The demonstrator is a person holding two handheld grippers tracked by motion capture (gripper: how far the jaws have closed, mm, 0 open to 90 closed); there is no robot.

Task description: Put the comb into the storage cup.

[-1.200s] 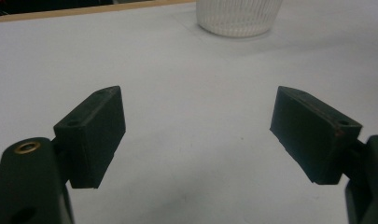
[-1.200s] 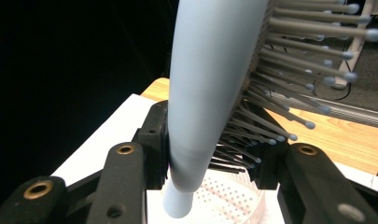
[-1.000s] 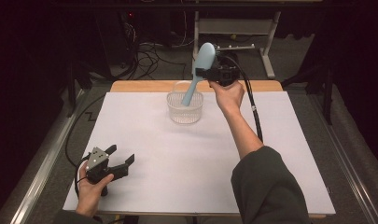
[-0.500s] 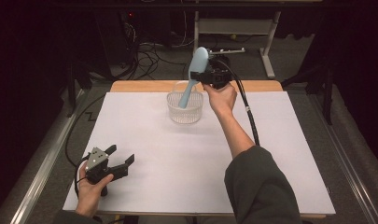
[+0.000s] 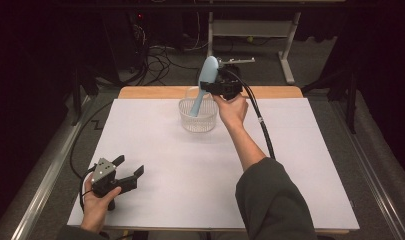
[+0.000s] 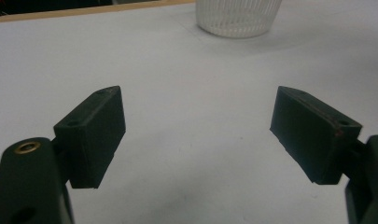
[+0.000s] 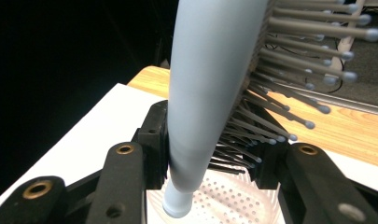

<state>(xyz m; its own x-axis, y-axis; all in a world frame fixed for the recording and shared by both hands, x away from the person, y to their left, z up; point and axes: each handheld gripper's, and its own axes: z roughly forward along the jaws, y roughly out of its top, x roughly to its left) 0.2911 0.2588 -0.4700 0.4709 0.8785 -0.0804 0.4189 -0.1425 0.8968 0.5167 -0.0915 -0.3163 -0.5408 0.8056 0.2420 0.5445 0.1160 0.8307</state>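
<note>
A light blue hairbrush (image 5: 204,82) stands nearly upright over a clear perforated plastic basket (image 5: 197,119) at the far middle of the white table. Its handle end dips inside the basket's rim. My right gripper (image 5: 216,86) is shut on the hairbrush (image 7: 210,84) around the lower head, where the grey bristles (image 7: 289,70) stick out to the right. Below it lies the basket (image 7: 233,200). My left gripper (image 5: 127,172) rests near the front left corner, open, with nothing between its fingers (image 6: 91,135). In the left gripper view the basket (image 6: 238,16) stands far ahead.
A white sheet (image 5: 300,165) covers the table, with a wooden edge (image 5: 270,91) at the back. A black cable (image 5: 260,125) trails from the right gripper along the forearm. Metal rails run along both table sides, and cables and a frame lie on the floor behind.
The right gripper has carried the hairbrush slightly left and lower, so its handle now dips into the basket. The left gripper has stayed put and open.
</note>
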